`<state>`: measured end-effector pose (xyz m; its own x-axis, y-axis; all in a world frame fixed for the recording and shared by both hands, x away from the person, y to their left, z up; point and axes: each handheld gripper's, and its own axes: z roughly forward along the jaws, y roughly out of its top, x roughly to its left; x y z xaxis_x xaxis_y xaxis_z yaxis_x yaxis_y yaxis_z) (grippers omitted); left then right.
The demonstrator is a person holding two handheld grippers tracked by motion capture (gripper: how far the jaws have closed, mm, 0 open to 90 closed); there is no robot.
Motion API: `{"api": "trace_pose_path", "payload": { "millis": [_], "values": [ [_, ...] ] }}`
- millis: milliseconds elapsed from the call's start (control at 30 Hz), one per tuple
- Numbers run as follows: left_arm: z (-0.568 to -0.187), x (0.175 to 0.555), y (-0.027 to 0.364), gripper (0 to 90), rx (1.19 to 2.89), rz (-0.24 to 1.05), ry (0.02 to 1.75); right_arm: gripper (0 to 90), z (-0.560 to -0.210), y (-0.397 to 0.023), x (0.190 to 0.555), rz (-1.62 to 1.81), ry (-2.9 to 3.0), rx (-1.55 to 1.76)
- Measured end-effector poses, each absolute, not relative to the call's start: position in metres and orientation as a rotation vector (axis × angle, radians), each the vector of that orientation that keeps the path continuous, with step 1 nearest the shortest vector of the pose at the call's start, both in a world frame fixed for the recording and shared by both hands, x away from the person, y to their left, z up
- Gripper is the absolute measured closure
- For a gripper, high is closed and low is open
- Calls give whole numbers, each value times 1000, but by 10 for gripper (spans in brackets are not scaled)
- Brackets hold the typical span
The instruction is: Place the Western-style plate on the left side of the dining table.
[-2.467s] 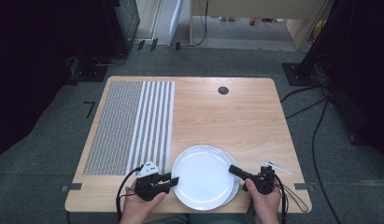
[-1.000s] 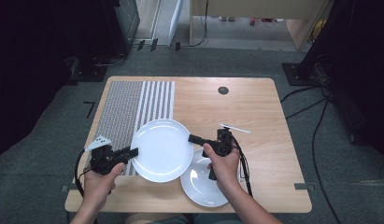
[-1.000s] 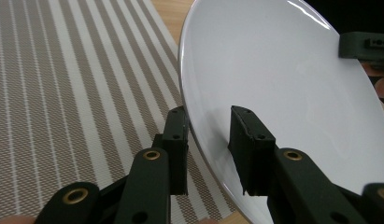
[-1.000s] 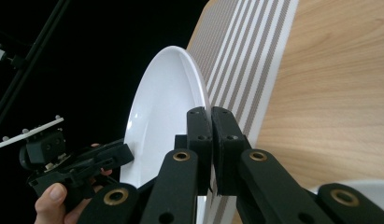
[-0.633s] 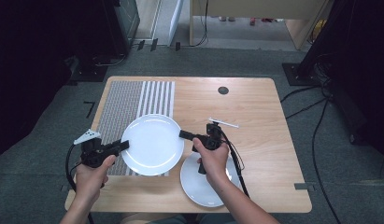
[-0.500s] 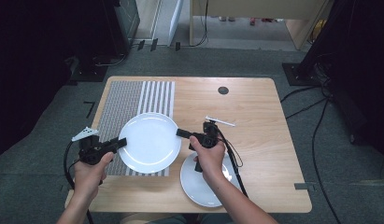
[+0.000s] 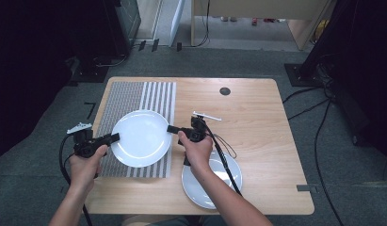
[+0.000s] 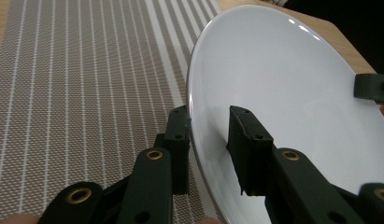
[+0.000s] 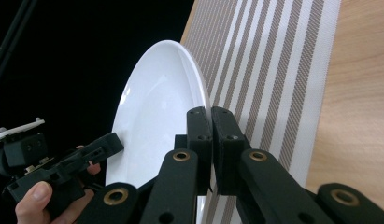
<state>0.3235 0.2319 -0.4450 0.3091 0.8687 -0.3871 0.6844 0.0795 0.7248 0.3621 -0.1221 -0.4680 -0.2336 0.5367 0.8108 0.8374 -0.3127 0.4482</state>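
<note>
Currently the left gripper (image 7: pixel 113 137) and right gripper (image 7: pixel 173 129) each pinch opposite rims of the white plate (image 7: pixel 141 138) over the striped placemat (image 7: pixel 134 101); next, probably lower it level and release.

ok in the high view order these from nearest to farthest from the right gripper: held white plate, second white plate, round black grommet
1. Held white plate, clamped at the right gripper, over the striped mat.
2. Second white plate, on the near table edge.
3. Round black grommet, at the far edge.

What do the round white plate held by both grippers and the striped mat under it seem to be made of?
Round white plate: probably glazed ceramic or porcelain; smooth, glossy, with light glints along its rim. Striped mat: apparently woven fabric or vinyl, matte; a fine weave texture shows in the left gripper view.
</note>
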Motion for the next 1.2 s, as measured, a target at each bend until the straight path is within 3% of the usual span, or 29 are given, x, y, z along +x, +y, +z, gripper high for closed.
{"api": "trace_pose_path", "payload": {
  "millis": [767, 1200],
  "values": [
    [-480, 391, 245, 702, 1609, 245, 1630, 874, -508, -85, 441, -1411, -1591, -1914],
    [-487, 421, 251, 705, 1588, 247, 1679, 874, -520, -74, 466, -1432, -1550, -1946]
  ]
}}
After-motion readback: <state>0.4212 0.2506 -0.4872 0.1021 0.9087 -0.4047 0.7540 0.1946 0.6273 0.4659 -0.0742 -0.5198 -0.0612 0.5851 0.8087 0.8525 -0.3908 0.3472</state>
